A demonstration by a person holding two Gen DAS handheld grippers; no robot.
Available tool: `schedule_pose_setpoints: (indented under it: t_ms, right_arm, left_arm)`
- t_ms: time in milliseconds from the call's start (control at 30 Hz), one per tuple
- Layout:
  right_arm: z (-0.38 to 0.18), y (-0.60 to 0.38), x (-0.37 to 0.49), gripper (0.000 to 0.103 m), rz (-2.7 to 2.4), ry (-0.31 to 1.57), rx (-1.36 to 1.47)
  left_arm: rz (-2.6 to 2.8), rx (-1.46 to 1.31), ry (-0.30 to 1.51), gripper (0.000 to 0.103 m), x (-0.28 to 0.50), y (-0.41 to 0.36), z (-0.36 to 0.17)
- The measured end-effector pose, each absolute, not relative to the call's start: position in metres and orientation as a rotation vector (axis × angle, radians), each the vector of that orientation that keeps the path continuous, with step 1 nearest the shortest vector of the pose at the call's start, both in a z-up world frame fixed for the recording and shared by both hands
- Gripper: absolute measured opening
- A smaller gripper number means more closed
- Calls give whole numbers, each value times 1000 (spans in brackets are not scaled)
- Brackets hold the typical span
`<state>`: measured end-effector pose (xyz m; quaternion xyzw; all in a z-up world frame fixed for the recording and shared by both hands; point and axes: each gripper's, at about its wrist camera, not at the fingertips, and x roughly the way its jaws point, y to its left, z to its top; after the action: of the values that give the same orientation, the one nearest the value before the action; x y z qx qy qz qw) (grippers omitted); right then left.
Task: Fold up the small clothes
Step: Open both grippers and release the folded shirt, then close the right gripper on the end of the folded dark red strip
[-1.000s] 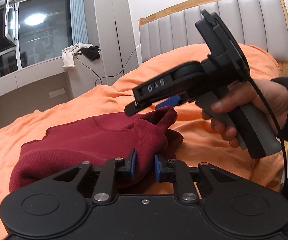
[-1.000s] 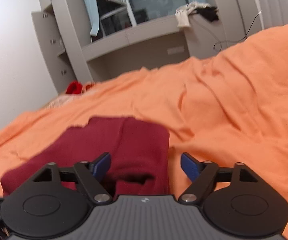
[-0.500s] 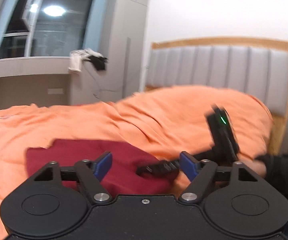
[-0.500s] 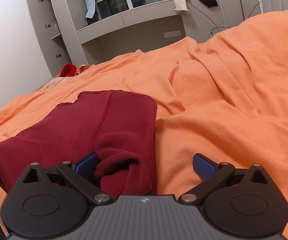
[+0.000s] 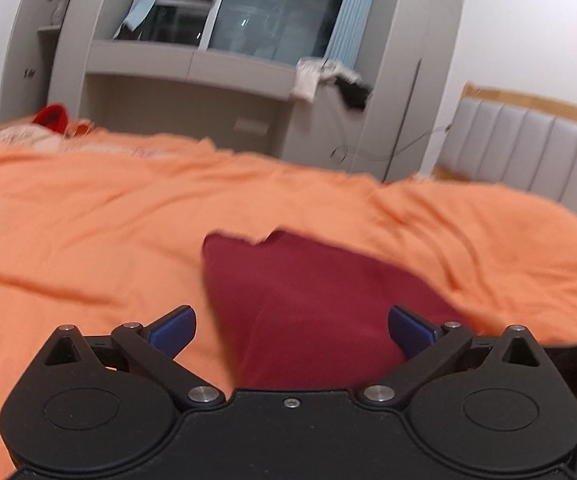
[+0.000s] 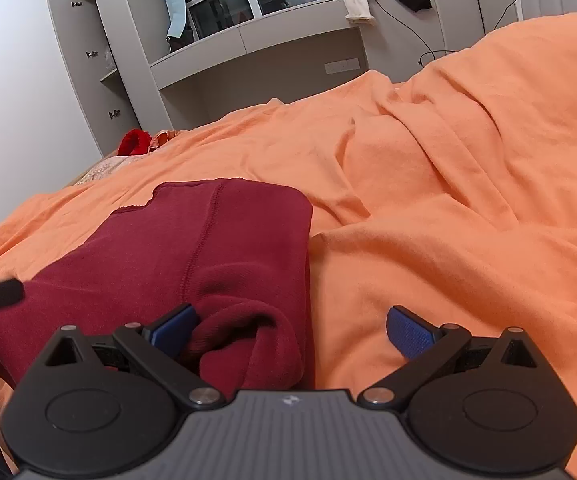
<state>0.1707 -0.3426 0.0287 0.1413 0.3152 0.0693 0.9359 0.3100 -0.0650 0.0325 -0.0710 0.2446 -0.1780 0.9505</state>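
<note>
A dark red garment [image 6: 208,248] lies on the orange bedspread [image 6: 448,184], doubled over into a rough rectangle with a seam running down its top layer. Its far edge and right side look fairly square, so at least one fold seems done. The near end is less tidy: a rolled, bunched hem sits up in a lump right in front of the right gripper [image 6: 290,330], and the left part of the cloth spreads wider than the rest. The right gripper has its jaws spread wide, the left blue pad just beside that lump and the right pad over bare bedspread; nothing is pinched. The left gripper [image 5: 290,330] is opening to its full spread over the near part of the garment [image 5: 308,304], with cloth showing between the pads but not squeezed by them. That view is blurred, so fine detail of the cloth edge there cannot be told. Its tip shows as a dark bar at the left edge of the right view. As a judgement, the piece is released and roughly folded, and what is left is to flatten the bunched near hem, perhaps fold once more to make it compact, and then go on to any other clothes. A bright red item [image 6: 134,142] lies well apart at the far edge of the bed.
</note>
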Motion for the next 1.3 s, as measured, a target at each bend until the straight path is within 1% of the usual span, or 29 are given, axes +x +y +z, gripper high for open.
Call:
schedule_pose_setpoints:
  t_ms: [267,500,567,633,667,700,733,767,833,933,1033,1167,1300]
  right_arm:
    - [35,-351,173,103,145,666,352]
    - [47,-366,176,103,136,585,531]
    - [43,-367,180,100,138,592,566]
    - [38,-364,186,89,125,615,577]
    - [34,-362,190,85,119,629,578]
    - [31,-359,192,76,113,641,574]
    - [28,-356,195,64,107,652,557]
    - [27,-352,196,60,108,657,538]
    - [27,-346,195,42,125,644,509]
    - [36,-328,190,35,121,615,387]
    - [43,-300,182,32,101,562,138]
    - [45,-264,170,32,72,488,-172]
    - [41,-245,164,32,53,446,-327]
  left_arm:
    - [-352,-157,636,102,311,-59,-5]
    - [-351,-142,620,102,303,-59,-7]
    - [-350,-142,620,102,303,-60,-7]
    - [-350,-139,617,102,302,-60,-7]
    - [-350,-140,618,102,303,-60,-7]
    - [-350,-142,618,102,302,-60,-7]
    - [-351,-144,619,102,302,-60,-7]
    - [-352,-146,620,102,303,-60,-7]
    - [-356,-149,621,102,302,-60,-6]
    - [-357,-150,622,102,302,-60,-6]
    - [-357,-150,623,102,303,-60,-5]
    - [-356,-150,623,102,303,-60,-6]
    - [-356,-149,623,102,303,-60,-5]
